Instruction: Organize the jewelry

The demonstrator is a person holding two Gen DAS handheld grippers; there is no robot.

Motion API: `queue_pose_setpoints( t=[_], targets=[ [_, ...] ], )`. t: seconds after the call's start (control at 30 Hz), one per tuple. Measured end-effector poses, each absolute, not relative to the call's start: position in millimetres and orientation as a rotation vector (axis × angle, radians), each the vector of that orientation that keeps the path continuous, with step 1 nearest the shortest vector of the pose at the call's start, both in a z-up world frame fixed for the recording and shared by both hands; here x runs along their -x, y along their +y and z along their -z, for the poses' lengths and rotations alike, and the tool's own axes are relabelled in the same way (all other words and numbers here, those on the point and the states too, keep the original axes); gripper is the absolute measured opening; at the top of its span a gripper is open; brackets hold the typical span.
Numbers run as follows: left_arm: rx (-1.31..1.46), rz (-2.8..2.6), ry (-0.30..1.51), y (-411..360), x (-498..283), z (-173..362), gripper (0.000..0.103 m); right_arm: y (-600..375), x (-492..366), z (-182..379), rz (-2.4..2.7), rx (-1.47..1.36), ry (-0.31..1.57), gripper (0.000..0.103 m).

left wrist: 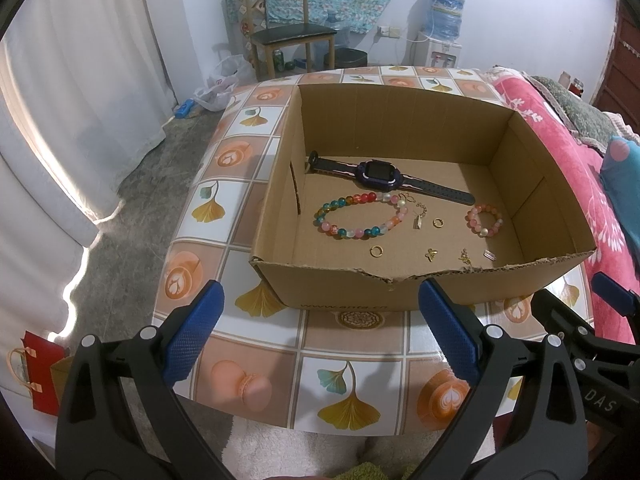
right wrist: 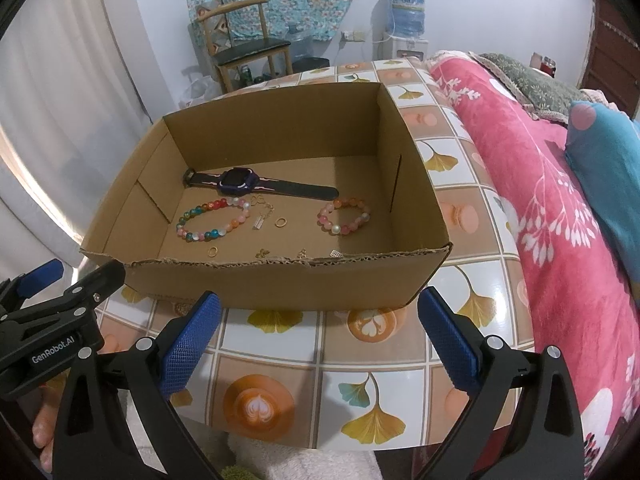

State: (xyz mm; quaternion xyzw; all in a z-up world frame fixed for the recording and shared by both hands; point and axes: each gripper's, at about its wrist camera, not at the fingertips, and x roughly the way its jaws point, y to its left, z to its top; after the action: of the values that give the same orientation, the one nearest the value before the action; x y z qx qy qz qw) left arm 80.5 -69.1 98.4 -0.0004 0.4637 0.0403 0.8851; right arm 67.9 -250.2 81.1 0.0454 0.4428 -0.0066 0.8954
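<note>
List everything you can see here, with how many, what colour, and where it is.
box: 1, brown cardboard, open, on the table
watch: 1, dark purple, flat at the back of the box floor
long bracelet: 1, multicoloured beads, box floor in front of the watch
small bracelet: 1, pink and orange beads, box floor to the right
rings: 2, gold, box floor
charms: several, gold and silver, near the front wall
table: 1, orange and white ginkgo-and-coffee cloth
chair: 1, wood with black seat, back wall
water dispenser: 1, white with blue bottle, back wall
blanket: 1, pink floral, right of the table
left gripper: 1, black with blue pads, open
right gripper: 1, black with blue pads, open
</note>
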Motion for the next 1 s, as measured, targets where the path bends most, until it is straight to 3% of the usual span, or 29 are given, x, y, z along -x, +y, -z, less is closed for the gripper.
queue_pose_setpoints(
  t=[1.0],
  targets=[
    [0.003, -0.085, 0.969, -68.9, -79.1, -95.9, 0.094, -250.9, -69.0, -78.6, 0.011, -0.1, 0.926, 0.096]
  ],
)
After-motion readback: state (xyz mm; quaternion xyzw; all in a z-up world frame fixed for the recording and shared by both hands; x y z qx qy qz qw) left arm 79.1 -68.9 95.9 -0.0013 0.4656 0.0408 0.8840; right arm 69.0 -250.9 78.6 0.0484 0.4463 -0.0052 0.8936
